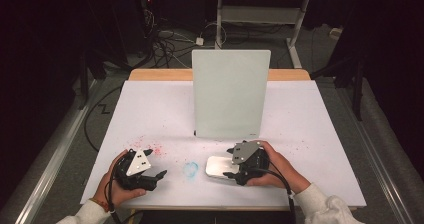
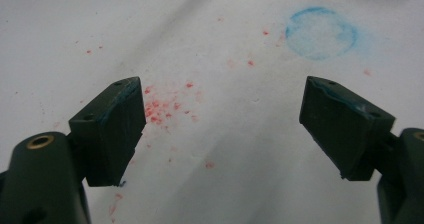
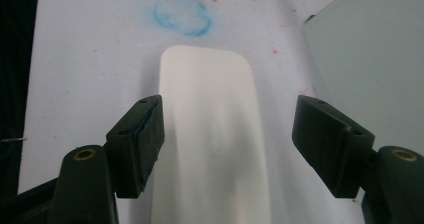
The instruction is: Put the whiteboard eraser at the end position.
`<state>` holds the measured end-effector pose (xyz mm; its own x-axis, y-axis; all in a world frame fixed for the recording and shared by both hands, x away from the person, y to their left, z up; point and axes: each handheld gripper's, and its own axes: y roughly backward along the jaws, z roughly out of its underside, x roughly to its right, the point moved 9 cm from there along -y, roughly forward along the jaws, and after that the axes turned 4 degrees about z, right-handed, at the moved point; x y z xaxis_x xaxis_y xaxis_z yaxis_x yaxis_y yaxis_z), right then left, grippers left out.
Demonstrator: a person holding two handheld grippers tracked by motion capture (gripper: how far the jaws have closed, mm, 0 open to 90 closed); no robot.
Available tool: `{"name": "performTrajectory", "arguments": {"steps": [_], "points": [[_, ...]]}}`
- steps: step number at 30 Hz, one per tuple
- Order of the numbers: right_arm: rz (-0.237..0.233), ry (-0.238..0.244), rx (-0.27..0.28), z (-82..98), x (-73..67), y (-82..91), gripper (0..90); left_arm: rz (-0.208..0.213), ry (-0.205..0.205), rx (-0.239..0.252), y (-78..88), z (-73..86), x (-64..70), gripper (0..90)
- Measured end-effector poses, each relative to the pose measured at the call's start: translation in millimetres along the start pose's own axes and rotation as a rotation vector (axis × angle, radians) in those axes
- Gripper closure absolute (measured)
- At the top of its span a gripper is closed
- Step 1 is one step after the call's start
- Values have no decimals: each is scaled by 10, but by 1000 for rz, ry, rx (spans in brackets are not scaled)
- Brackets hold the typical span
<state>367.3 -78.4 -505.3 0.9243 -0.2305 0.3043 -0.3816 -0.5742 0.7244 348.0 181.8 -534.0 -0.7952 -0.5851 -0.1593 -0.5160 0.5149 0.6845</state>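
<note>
Surface: white table (image 1: 150, 109), matte, flecked with red specks (image 2: 160, 109); a smudged blue ring (image 1: 190, 169) at lower centre.
Room: dark, cables on the floor at the top of the frame.
Board: flat pale panel (image 1: 230, 94), upright, mid-frame.
Eraser: smooth white rounded block (image 3: 210, 134), lower centre-right, lying flat between the right gripper (image 3: 227, 144) jaws, which stand released, not touching.
Left gripper (image 2: 220, 129): lower left, jaws spread, nothing held.
Open room: bare table on both sides of the board.
</note>
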Motion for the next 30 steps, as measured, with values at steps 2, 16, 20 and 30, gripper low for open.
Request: {"name": "performTrajectory", "arguments": {"steps": [2, 16, 20, 30], "points": [[32, -12, 24, -2, 58, 63, 297, 0, 1, 1, 1, -1, -2, 178], [358, -142, 106, 177, 576, 520, 253, -5, 4, 8, -3, -21, -14, 178], [413, -183, 106, 323, 656, 619, 238, -5, 5, 11, -9, -37, -26, 178], [526, -306, 120, 788, 765, 818, 206, -10, 6, 22, -29, -83, -57, 178]]}}
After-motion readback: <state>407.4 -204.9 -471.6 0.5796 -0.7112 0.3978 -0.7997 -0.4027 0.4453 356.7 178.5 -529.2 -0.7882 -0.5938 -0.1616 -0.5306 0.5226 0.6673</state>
